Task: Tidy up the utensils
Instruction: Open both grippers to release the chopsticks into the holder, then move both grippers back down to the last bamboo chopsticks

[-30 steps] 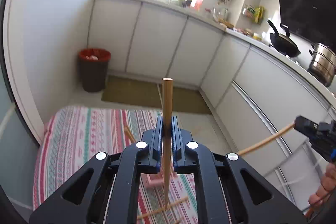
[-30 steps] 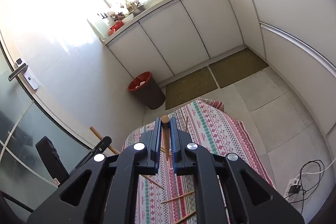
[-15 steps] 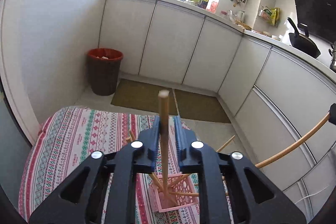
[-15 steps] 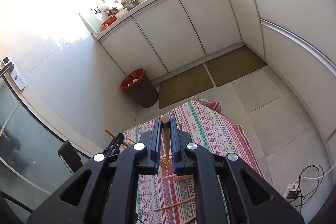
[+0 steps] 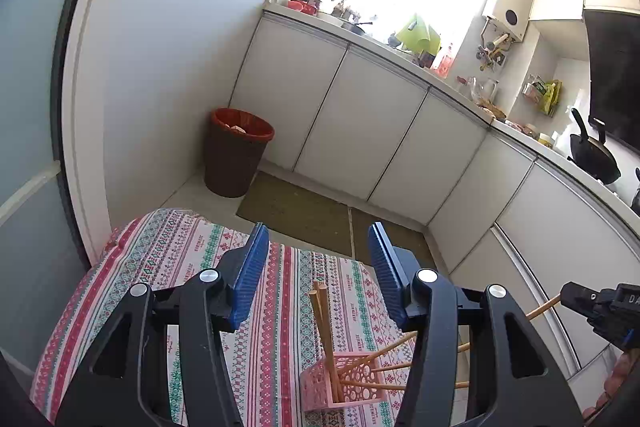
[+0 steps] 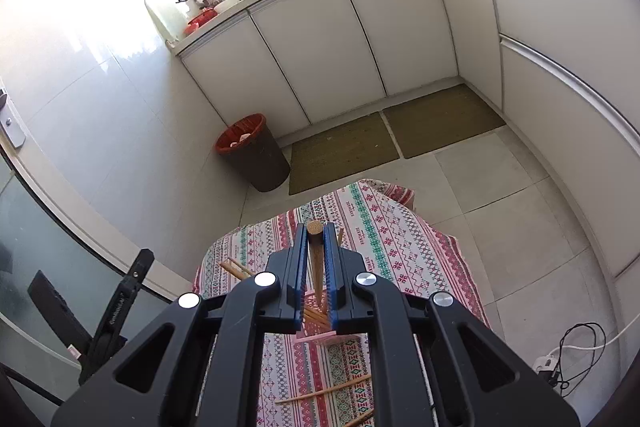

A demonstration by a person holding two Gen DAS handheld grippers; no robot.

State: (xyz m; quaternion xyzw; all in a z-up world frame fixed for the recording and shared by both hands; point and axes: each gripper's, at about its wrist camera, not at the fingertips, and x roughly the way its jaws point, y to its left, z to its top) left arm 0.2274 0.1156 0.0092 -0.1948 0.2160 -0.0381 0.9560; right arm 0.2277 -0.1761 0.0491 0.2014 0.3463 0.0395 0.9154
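Note:
My left gripper [image 5: 316, 239] hangs over the patterned tablecloth [image 5: 192, 267], its jaws opening with nothing between them. Below it, a pink lattice basket [image 5: 340, 379] holds several wooden chopsticks [image 5: 324, 331], one leaning upright and others slanting right. My right gripper [image 6: 315, 229] is shut on a wooden chopstick [image 6: 315, 259], which points down toward the pink basket [image 6: 316, 335]. In the left wrist view the right gripper [image 5: 576, 301] shows at the right edge with its chopstick [image 5: 542, 307]. Loose chopsticks [image 6: 324, 391] lie on the cloth near the front.
A brown bin with a red rim [image 5: 236, 157] stands against the wall past the table. Two floor mats [image 5: 300, 211] lie before white cabinets [image 5: 360, 115]. A power strip with cables [image 6: 560, 359] lies on the floor at right.
My left jaws went from shut on a chopstick to wide apart; that chopstick now stands in the pink basket. The right gripper carried its chopstick lower, over the basket.

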